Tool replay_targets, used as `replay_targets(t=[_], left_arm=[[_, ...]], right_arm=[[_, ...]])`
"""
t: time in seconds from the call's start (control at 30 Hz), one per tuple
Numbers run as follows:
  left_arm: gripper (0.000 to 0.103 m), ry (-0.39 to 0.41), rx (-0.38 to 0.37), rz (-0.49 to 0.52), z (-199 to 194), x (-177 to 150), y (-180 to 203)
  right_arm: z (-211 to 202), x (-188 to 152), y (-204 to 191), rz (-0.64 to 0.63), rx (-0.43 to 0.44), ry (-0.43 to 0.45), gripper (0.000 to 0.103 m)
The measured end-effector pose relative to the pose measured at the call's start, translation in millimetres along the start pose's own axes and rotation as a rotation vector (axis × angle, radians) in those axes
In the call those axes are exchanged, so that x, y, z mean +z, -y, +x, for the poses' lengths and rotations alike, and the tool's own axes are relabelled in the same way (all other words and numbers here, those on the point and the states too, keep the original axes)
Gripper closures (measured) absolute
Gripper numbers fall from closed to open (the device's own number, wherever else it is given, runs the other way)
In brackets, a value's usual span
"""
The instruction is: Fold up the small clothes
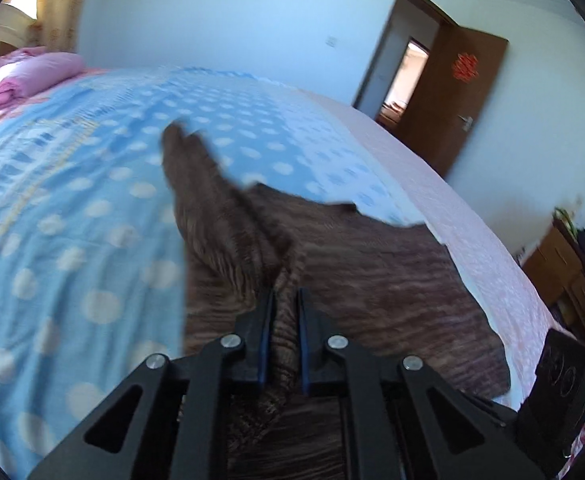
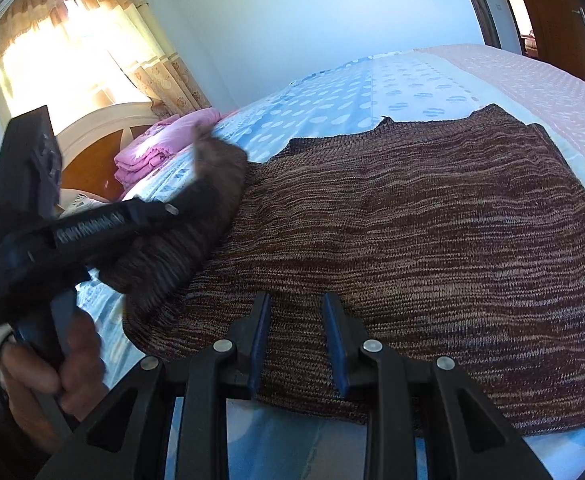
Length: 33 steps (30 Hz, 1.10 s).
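A brown marled knit sweater (image 2: pixel 412 216) lies flat on the bed. My left gripper (image 1: pixel 285 296) is shut on the sweater's left sleeve (image 1: pixel 212 216) and holds it lifted above the bed; the sleeve looks blurred. In the right wrist view the left gripper (image 2: pixel 196 184) shows at the left, held by a hand, with the sleeve (image 2: pixel 172 248) bunched in it. My right gripper (image 2: pixel 296 300) is open and empty, hovering just over the sweater's near hem.
The bed has a blue polka-dot sheet (image 1: pixel 72 200) and a pink cover along its right side (image 1: pixel 472 232). Folded pink bedding (image 2: pixel 164 148) sits by the headboard. A brown door (image 1: pixel 460 92) and a wooden cabinet (image 1: pixel 568 272) stand to the right.
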<state>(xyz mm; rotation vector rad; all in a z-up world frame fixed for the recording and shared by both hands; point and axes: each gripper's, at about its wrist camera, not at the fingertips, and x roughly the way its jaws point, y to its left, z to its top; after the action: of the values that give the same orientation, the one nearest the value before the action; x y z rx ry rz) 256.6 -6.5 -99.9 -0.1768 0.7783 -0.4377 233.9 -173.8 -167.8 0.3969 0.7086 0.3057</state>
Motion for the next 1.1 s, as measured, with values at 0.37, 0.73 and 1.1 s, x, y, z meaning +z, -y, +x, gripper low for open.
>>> replay_targets(t=[0.37, 0.73, 1.1], left_arm=[[0.09, -0.032, -0.029, 0.0, 20, -19, 3], [0.089, -0.006, -0.107, -0.08, 22, -22, -9], [0.089, 0.009, -0.173, -0.142, 20, -23, -20]], right_arm=[[2, 4, 5, 0.044, 0.023, -0.027, 0.074], [44, 98, 8, 0.123, 0.132, -0.053, 0.065], [113, 109, -12, 0.059, 0.115, -0.143, 0.065]])
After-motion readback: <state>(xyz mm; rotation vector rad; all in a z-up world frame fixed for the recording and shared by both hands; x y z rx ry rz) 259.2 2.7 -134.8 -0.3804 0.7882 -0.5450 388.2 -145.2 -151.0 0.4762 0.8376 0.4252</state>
